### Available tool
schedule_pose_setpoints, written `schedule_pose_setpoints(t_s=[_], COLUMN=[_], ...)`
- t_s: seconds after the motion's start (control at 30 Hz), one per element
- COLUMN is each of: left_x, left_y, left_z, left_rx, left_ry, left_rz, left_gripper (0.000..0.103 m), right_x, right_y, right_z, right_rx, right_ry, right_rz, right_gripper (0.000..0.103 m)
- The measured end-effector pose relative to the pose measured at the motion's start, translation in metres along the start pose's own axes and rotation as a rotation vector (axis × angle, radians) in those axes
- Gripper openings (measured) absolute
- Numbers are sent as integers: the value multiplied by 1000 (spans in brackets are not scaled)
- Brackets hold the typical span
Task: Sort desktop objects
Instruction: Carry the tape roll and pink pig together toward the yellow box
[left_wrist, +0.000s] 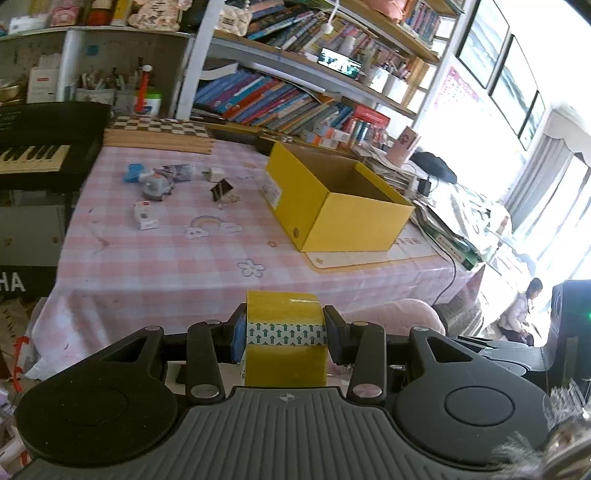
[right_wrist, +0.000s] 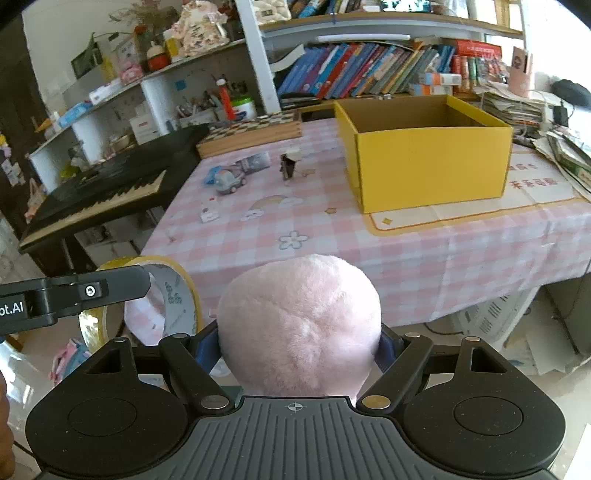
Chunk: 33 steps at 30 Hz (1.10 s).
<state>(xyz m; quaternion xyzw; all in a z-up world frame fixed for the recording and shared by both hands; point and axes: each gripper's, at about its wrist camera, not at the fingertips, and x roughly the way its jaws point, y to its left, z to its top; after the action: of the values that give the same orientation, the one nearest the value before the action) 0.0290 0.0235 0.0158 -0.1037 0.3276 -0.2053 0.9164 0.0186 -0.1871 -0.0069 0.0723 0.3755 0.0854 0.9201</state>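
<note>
Yellow tape roll (left_wrist: 286, 334) sat clamped across its width in the left gripper (left_wrist: 286, 332), jaws closed to the roll's flanks, held off the near table edge. Stiff, light; rim grip looked secure, though the glossy faces could slip. Right gripper (right_wrist: 299, 343) was closed on a pink plush ball (right_wrist: 300, 325), pads pressed into its sides; soft, featherlight, likely to squash rather than slide. Yellow box (left_wrist: 332, 199) stood open on the pink checked tablecloth (left_wrist: 166, 266), well apart from both. Toy car (left_wrist: 155, 184), binder clip (left_wrist: 221, 190) and small white carton (left_wrist: 144, 217) lay left of the box, untouched.
</note>
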Motion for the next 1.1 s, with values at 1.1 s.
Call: schedule_pose_setpoints(t_s=[1.1], left_x=[67], left_y=[-47], left_z=[26], left_rx=[89], left_ry=[72], left_rz=[-121], left_gripper=[38], right_x=[-3], right_y=[-65], right_z=[14], right_rx=[112], right_ry=[3], right_rz=[-112], right_gripper=[81])
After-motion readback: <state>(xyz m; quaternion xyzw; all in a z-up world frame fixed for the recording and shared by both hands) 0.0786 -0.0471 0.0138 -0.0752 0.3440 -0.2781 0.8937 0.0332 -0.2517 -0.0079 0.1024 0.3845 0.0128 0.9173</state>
